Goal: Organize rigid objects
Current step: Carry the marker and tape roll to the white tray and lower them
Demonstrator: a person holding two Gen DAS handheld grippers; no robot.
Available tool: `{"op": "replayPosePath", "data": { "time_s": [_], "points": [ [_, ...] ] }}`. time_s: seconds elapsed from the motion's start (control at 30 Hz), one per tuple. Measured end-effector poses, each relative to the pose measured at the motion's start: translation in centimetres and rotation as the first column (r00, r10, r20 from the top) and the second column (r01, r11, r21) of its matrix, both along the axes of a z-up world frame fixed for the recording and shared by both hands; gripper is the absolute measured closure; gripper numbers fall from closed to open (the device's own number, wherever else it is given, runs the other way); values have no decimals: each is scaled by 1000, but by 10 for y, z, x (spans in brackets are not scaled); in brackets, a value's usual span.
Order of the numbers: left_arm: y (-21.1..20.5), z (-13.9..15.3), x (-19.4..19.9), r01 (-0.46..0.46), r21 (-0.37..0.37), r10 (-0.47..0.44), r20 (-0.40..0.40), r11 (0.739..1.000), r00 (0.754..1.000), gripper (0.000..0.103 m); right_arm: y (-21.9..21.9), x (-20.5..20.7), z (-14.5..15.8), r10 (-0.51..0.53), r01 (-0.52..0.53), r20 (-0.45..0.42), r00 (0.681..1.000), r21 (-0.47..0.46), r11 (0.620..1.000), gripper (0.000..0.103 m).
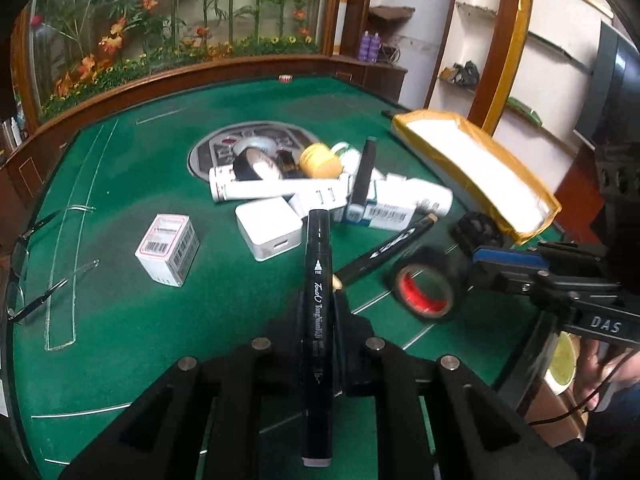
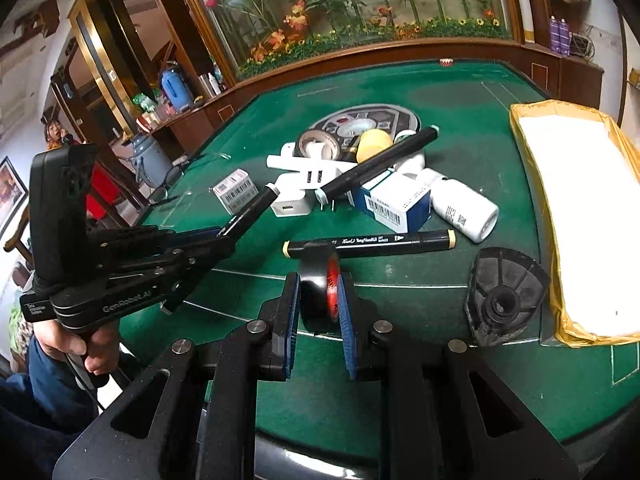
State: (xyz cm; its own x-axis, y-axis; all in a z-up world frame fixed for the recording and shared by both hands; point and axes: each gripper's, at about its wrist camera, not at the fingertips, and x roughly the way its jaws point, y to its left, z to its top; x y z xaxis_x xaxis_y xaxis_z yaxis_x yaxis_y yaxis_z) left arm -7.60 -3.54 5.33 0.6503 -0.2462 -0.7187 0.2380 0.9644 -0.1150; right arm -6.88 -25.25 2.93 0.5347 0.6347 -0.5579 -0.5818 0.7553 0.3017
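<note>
Clamping a black marker (image 1: 317, 320) lengthwise between its closed jaws, the left gripper (image 1: 318, 312) holds the pen above the green felt table (image 1: 160, 320), the marker's capped end pointing toward the clutter at the table's middle. The right gripper (image 2: 318, 304) grips a roll of black tape with a red core (image 2: 320, 292) between its blue pads (image 2: 347, 320), the roll standing on edge on the felt. Just beyond the tape a second black marker with cream ends (image 2: 368, 242) lies flat across the table. To the right of that, a black wedge-shaped plastic part (image 2: 504, 296) rests near the yellow-taped box with a white lining (image 2: 576, 208), which sits at the table's right side. Farther out is the heap: a white charger block (image 1: 268, 232), a white power strip (image 1: 280, 190), a blue-and-white carton (image 2: 394, 204), a white bottle (image 2: 464, 208) on its side, a yellow jar (image 1: 320, 160), another roll of tape (image 1: 256, 166), and a third black marker (image 2: 376, 166) propped across the pile. A small barcoded box (image 1: 168, 250) stands apart to the left, and a pair of glasses (image 1: 24, 276) lies by the table's left edge. A hand (image 2: 86, 350) holds the left gripper's handle.
</note>
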Motion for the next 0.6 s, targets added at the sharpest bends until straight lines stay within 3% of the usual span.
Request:
{"op": "replayPosePath", "data": {
  "time_s": [0.6],
  "points": [
    [-1, 22, 12, 1, -43, 2, 72, 999, 997, 90, -19, 15, 9, -32, 34, -22, 999, 71, 997, 85]
  ]
}}
